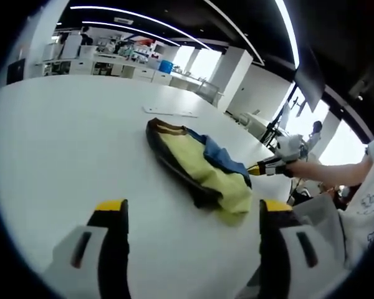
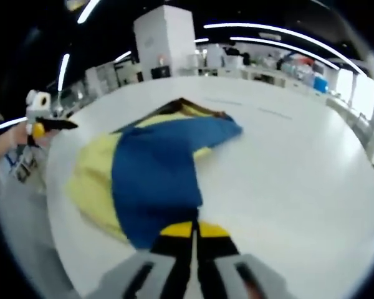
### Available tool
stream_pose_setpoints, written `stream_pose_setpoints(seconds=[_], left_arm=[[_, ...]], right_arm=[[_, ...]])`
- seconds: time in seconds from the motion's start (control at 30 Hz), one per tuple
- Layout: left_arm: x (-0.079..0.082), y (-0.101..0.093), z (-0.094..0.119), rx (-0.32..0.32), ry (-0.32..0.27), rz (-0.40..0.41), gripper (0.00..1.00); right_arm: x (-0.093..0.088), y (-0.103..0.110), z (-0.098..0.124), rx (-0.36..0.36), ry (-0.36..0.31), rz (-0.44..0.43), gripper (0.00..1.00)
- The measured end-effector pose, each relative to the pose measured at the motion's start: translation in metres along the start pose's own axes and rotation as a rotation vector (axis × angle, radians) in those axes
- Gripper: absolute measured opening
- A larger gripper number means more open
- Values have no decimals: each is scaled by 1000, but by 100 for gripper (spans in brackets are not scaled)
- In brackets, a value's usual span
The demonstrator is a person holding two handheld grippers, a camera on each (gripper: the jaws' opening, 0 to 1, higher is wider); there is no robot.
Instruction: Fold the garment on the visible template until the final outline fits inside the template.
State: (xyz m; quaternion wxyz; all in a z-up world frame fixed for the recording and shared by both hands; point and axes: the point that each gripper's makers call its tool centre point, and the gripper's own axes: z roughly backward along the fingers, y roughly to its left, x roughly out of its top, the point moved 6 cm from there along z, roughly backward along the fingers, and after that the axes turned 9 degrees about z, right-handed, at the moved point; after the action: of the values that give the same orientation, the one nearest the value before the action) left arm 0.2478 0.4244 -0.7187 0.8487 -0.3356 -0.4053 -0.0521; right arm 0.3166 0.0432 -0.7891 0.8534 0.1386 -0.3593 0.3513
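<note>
In the left gripper view, the left gripper (image 1: 190, 215) is held wide apart above the white counter (image 1: 62, 137), and the garment (image 1: 199, 165) is seen ahead of it, between the jaws and apart from them. It is bunched, yellow with blue and dark edging. The right gripper (image 1: 262, 168) is seen at its far end.

In the right gripper view, the right gripper (image 2: 193, 232) is closed on the garment (image 2: 153, 168), pinching its blue part at the near edge. The blue part is laid over the yellow.

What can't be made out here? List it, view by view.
- Right gripper view: whether the right gripper pinches the garment; its closed tips cover the blue edge.
- Left gripper view: the flat sheet on the table is too small and far to identify.
- Left gripper view: the garment's underside, hidden by its own folds.
</note>
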Motion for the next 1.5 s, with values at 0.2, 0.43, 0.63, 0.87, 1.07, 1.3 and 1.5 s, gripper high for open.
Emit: stream_pose_setpoints(seconds=[0.2,0.43,0.63,0.87,1.07,1.3,1.5], left_arm=[[1,2,-3,-3,-5,4,83],[-4,0,-5,-3,2,7,83],[-3,3,-8,-2,-5,15,82],[-5,0,-11,1,-2,16,82],[-3,1,-14,6,-5,17,82],[-1,-1,-16,18,-19,23,82],[-3,0,-16,35,-5,25,82]], right_arm=[[-2,-24,23,-49,-21,-30,0],[-11,-50,48,-114,-15,-48,0],[-27,-78,71,-177,12,-68,0],[-41,-111,94,-237,35,-86,0],[-53,-142,115,-296,57,-103,0],[-62,-171,126,-347,91,-110,0],[-70,-196,130,-391,106,-128,0]])
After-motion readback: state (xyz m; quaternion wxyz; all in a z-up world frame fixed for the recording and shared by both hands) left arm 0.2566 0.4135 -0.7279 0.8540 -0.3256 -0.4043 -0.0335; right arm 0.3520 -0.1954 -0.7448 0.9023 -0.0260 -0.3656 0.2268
